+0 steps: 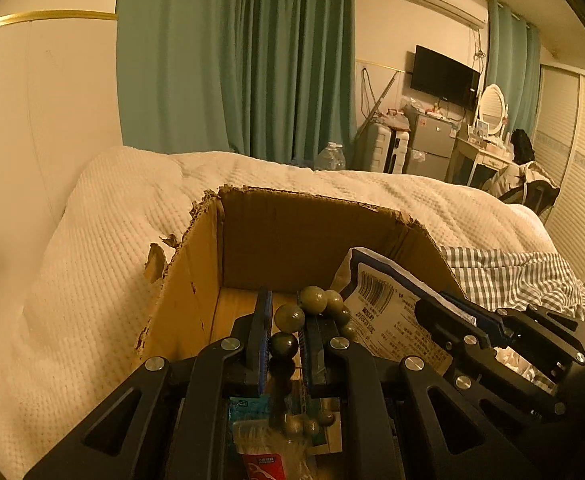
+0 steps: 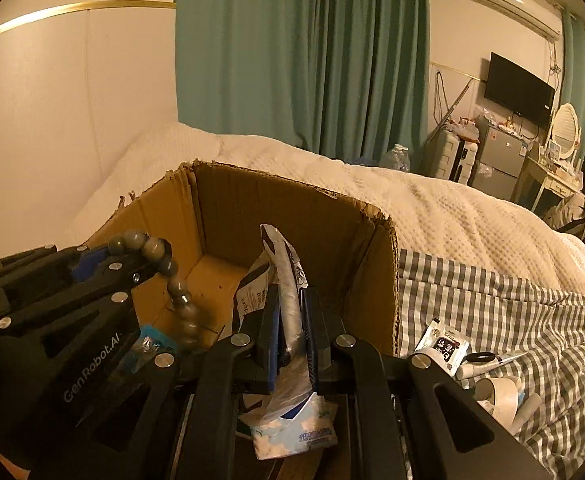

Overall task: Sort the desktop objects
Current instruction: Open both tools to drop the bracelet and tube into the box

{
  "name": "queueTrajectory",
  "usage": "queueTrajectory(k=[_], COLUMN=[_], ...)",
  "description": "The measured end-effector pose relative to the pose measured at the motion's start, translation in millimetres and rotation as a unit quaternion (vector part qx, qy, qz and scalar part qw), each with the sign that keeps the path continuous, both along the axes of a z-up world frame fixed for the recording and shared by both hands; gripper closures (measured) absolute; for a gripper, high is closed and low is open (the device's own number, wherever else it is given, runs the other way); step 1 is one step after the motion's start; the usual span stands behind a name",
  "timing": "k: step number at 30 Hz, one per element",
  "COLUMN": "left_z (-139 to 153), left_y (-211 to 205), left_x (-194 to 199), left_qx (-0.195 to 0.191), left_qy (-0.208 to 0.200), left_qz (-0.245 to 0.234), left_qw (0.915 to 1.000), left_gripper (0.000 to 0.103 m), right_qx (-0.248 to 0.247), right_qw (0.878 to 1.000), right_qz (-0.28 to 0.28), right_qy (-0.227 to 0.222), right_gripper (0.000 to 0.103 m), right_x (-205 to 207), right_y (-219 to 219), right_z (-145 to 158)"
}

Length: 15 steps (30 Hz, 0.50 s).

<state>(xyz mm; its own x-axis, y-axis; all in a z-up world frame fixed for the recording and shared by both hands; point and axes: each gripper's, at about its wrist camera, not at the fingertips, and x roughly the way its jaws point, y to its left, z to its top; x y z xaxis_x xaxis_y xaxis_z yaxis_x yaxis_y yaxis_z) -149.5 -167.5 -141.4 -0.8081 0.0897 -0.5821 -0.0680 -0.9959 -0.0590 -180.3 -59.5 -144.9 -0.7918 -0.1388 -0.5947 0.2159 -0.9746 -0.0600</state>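
Beads clenched left, pouch clenched right, hung over the box at twelve o'clock; better released low.

You've got a bed under a white quilt — on it sit the cardboard box, gingham cloth and wipes pack.

The cardboard box stands open at the top just ahead of both tools, its far half bare inside, so there is room to pass down between its torn walls. The left tool, with its bead string, and the right tool, with its flat packet, crowd each other side by side over the near edge. Right of the right tool, small items clutter the checked cloth.
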Motion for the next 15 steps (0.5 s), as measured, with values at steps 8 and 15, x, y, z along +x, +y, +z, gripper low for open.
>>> queueTrajectory(k=[8, 15], left_z=[15, 44], left_y=[-10, -10], left_x=[9, 33], left_qx=[0.013, 0.025], left_qy=[0.017, 0.065], left_qz=[0.028, 0.038], left_qw=[0.9994, 0.9968], left_gripper=[0.071, 0.048], right_qx=[0.015, 0.001], right_qw=[0.999, 0.997], right_qz=[-0.012, -0.034], right_qy=[0.043, 0.074], right_gripper=[0.049, 0.039], right_x=[12, 25], right_y=[4, 25], right_z=[12, 35])
